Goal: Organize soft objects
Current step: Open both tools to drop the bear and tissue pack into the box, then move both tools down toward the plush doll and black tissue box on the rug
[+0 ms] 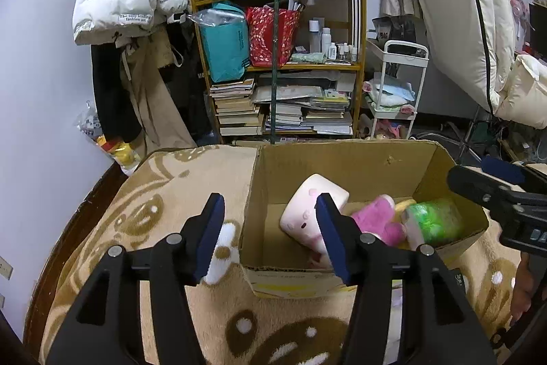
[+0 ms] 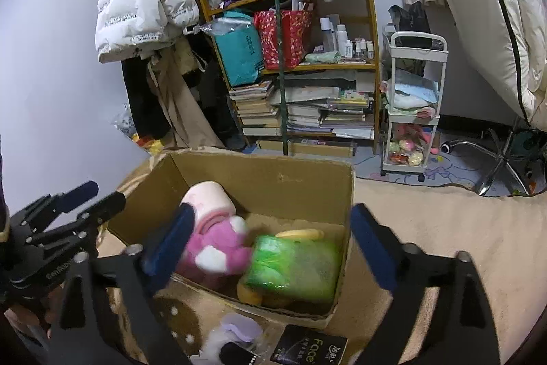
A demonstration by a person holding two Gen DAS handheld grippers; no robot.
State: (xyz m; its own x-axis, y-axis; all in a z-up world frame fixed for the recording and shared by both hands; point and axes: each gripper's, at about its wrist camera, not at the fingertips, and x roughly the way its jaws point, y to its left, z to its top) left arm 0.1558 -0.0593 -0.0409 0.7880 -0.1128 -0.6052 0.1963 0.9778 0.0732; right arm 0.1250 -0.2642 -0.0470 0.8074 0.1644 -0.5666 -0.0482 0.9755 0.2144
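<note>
An open cardboard box [image 1: 342, 159] [image 2: 266, 173] stands on a beige patterned blanket [image 1: 164, 194]. Inside lie a pale pink cylinder plush [image 1: 307, 207] [image 2: 208, 197], a magenta and white plush [image 1: 379, 218] [image 2: 218, 248], a green plush [image 1: 434, 221] [image 2: 294, 262] and a yellow one [image 2: 301, 233] under it. My left gripper [image 1: 270, 235] is open and empty over the box's near left corner. My right gripper [image 2: 270, 248] is open and empty just above the green and magenta plush; it shows at the right edge of the left wrist view [image 1: 495, 187].
A wooden shelf [image 1: 277, 64] with books, bags and bottles stands behind the box, with a green pole [image 1: 275, 57] before it. A white trolley [image 2: 413, 105] holds more soft things. A lilac item [image 2: 239, 327] and a black packet [image 2: 307, 348] lie before the box.
</note>
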